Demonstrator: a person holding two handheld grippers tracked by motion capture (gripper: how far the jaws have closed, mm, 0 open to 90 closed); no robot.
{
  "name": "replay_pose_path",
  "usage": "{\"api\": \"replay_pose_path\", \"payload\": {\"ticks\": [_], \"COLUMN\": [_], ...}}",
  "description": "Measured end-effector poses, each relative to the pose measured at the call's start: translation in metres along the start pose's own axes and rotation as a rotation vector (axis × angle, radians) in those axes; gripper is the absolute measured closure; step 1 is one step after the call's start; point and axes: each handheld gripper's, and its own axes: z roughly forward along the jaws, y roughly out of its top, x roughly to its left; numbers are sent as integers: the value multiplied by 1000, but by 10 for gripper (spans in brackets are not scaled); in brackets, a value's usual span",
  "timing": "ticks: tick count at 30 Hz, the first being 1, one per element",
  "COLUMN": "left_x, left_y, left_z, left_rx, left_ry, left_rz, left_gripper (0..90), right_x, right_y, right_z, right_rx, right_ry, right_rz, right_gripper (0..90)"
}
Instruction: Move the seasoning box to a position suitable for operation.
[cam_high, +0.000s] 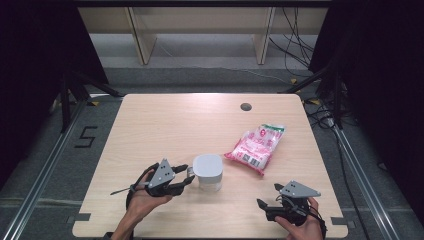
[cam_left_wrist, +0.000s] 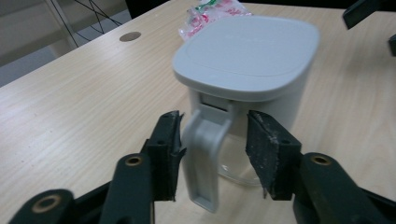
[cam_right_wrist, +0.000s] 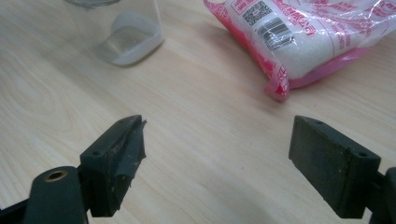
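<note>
A clear container with a white square lid (cam_high: 207, 170) stands on the front middle of the wooden table (cam_high: 165, 125). Its white handle (cam_left_wrist: 205, 154) points toward my left gripper (cam_high: 189, 176). In the left gripper view the left gripper (cam_left_wrist: 212, 119) is open, with one jaw on each side of the handle and a gap to the right jaw. To the right of the container lies a pink and white bag (cam_high: 256, 145) of white grains. My right gripper (cam_high: 267, 195) sits near the front right edge. Its jaws are wide open and empty (cam_right_wrist: 217, 130), aimed at the bag (cam_right_wrist: 299, 37) and the container's base (cam_right_wrist: 121, 32).
A round cable hole (cam_high: 245, 106) is set in the table near its far edge. Black stands and cables sit on the floor at both sides of the table, and a light wooden frame stands beyond it.
</note>
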Motion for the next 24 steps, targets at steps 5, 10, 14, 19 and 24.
{"api": "replay_pose_path", "payload": {"ticks": [5,10,14,19,24], "left_x": [9,12,7,-2,-2], "left_y": [1,-1,-1,3,4], "left_z": [8,9,5,6,11], "left_rx": [14,-1,10,28,14], "left_ry": [-52,-78,-106,-120,-139], "left_rz": [13,-15,-24,4,-30], "left_gripper": [576,582,621,654,642], "right_x": [0,3,1,1,1], "right_y": [0,0,0,1,1], "right_z": [0,0,1,0,1], "right_rx": [16,18,3,11,13], "right_ry": [9,12,22,12,9], "right_rz": [18,34,21,13,11], "right_gripper": [190,190,190,190,191]}}
